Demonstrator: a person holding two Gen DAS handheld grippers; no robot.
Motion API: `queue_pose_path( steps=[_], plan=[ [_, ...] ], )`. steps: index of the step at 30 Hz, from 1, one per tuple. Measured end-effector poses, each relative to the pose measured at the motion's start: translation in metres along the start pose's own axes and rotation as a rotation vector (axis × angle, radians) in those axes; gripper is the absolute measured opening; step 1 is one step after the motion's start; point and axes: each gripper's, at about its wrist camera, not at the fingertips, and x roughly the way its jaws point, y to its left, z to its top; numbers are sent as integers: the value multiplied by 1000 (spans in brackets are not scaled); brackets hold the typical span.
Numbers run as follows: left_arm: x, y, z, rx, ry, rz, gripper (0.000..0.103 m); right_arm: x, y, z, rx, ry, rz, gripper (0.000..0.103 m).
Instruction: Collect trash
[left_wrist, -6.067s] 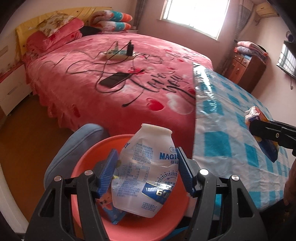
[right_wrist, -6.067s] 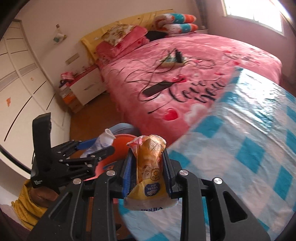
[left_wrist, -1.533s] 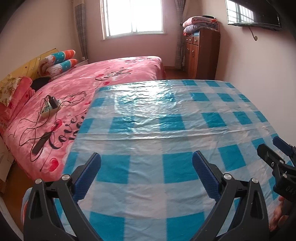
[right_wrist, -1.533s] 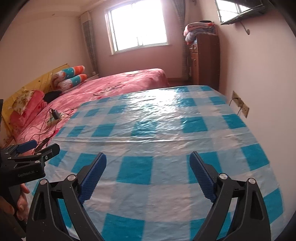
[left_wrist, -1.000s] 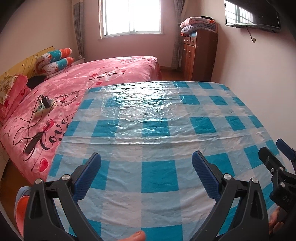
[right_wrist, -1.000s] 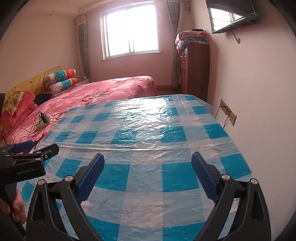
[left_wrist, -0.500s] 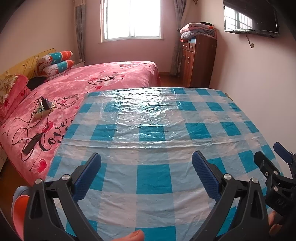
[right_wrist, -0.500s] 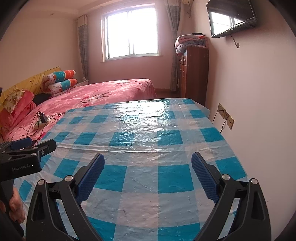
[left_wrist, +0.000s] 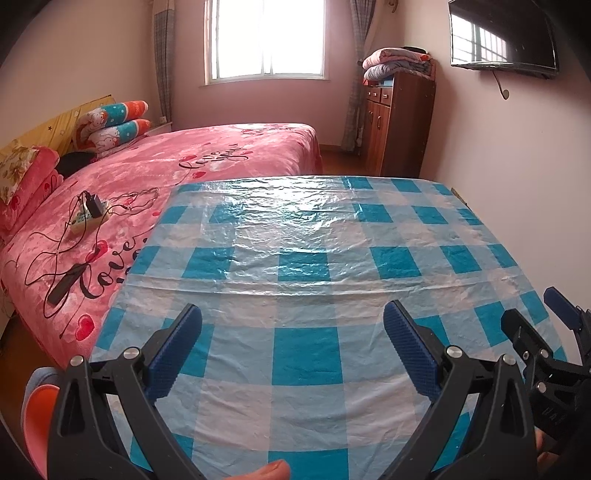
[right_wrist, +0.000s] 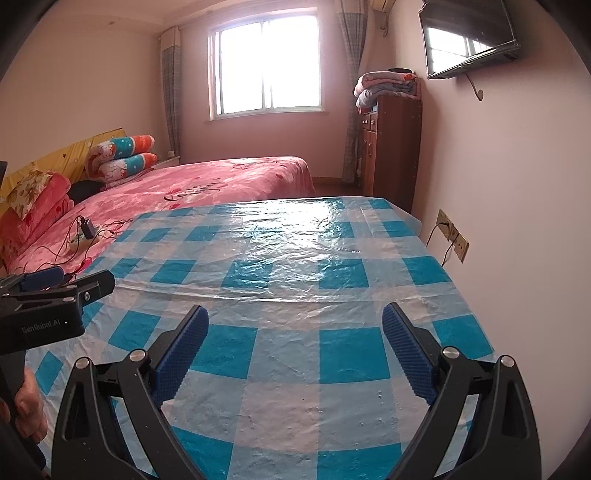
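At the far lower left of the left wrist view, outside the left gripper's (left_wrist: 291, 325) left finger, a sliver of the orange basin (left_wrist: 38, 417) shows below the table edge — its inside is cut off, so whether trash lies in it cannot be told. Beyond that finger, the pink bed (left_wrist: 155, 192) carries a power strip (left_wrist: 85, 220) with a black charger and looping cables, and a dark phone (left_wrist: 65, 282) lies closer. The left gripper's blue-padded fingers stand wide apart with nothing between them; only the blue-and-white checked tablecloth (left_wrist: 306, 258) under clear plastic shows in the gap and ahead of the tips. Outside the right finger, the right gripper appears side-on, just beside it.

In the right wrist view, the left gripper (right_wrist: 55, 284) sits outside the left finger, a hand (right_wrist: 26, 410) around its grip. The right gripper's (right_wrist: 295, 325) fingers are likewise spread wide and empty over the cloth. Ahead of the tips, past the table's far edge, stands a wooden cabinet (right_wrist: 391, 147) topped with folded blankets (right_wrist: 386, 88). Outside the right finger — wall sockets (right_wrist: 452, 234) and, high up, a wall-mounted television (right_wrist: 469, 37).
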Motion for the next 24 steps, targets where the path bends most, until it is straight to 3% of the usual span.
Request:
queue_pose_path(
  steps=[24],
  plan=[
    [-6, -3, 1, -1, -35, 9, 99, 0, 3, -2, -16, -1, 8, 94]
  ],
)
